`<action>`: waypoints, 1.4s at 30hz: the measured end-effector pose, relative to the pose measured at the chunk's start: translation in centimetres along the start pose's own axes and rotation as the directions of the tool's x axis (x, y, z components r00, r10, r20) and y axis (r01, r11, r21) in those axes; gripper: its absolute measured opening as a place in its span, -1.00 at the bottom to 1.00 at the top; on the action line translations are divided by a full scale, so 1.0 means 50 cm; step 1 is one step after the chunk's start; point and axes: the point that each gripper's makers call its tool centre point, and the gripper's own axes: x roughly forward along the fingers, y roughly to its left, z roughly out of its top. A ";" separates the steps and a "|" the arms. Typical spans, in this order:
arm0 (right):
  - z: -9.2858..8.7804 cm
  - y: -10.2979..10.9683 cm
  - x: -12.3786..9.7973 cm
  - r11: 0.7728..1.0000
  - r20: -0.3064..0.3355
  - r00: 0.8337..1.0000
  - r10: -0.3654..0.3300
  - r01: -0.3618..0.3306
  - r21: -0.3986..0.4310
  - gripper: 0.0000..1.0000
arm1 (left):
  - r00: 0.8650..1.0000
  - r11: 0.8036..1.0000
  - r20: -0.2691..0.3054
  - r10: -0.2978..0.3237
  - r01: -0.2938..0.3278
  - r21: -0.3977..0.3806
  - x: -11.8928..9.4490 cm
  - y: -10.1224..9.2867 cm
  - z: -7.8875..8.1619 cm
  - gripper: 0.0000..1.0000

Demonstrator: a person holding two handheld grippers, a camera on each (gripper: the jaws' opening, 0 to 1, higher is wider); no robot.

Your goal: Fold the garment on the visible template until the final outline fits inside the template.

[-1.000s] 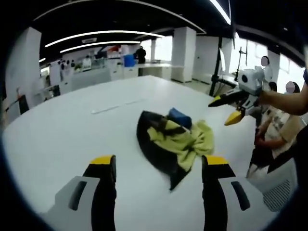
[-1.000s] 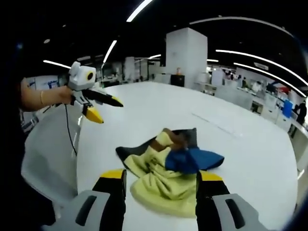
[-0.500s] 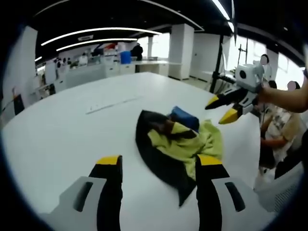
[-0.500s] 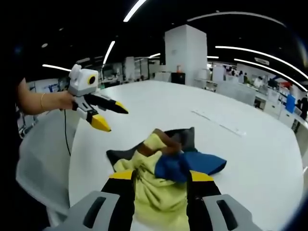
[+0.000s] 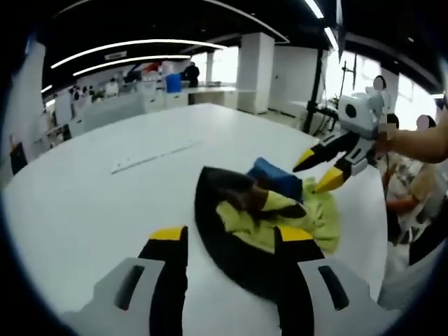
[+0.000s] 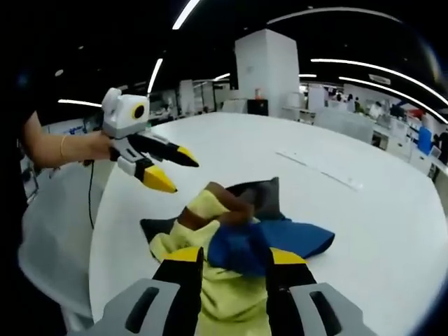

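garment [image 5: 269, 213] lying crumpled on counter [image 5: 105, 203] | folding not begun | left tongs [image 5: 227, 245] and right tongs [image 6: 227, 262] both hovering agape, gripping nothing

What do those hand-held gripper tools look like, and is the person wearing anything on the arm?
Each hand-held gripper has a white body with a black-ringed yellow dot and two black jaws tipped in yellow. A thin dark cable hangs from it. The person's wrist carries a thin bracelet, and a dark sleeve covers the upper arm.
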 end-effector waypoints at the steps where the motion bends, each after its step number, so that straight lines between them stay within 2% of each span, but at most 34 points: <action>1: -0.001 -0.002 0.003 1.000 -0.002 1.000 0.001 -0.001 0.002 -0.40 | 1.000 1.000 -0.001 -0.001 0.001 0.004 0.005 0.003 0.000 -0.11; 6: -0.010 -0.007 0.020 1.000 -0.013 1.000 0.011 -0.010 0.023 -0.50 | 1.000 1.000 0.015 -0.012 0.012 0.016 0.030 0.022 0.011 -0.22; 18: -0.029 -0.004 0.040 1.000 -0.048 0.999 0.023 -0.023 0.020 -0.55 | 0.999 1.000 0.032 -0.027 0.027 0.008 0.095 0.048 0.021 -0.40; 25: -0.030 -0.001 0.045 0.999 -0.044 0.999 0.029 -0.027 0.031 -0.61 | 0.998 0.999 0.033 -0.054 0.054 0.002 0.127 0.042 0.033 -0.49; 32: -0.026 0.005 0.048 0.999 -0.038 0.999 0.037 -0.036 0.040 -0.69 | 0.996 0.996 0.019 -0.089 0.090 -0.014 0.156 0.034 0.026 -0.59; 42: -0.031 0.012 0.046 0.998 -0.045 0.998 0.043 -0.041 0.043 -0.72 | 0.990 0.984 0.020 -0.137 0.138 -0.116 0.182 0.034 0.017 -0.71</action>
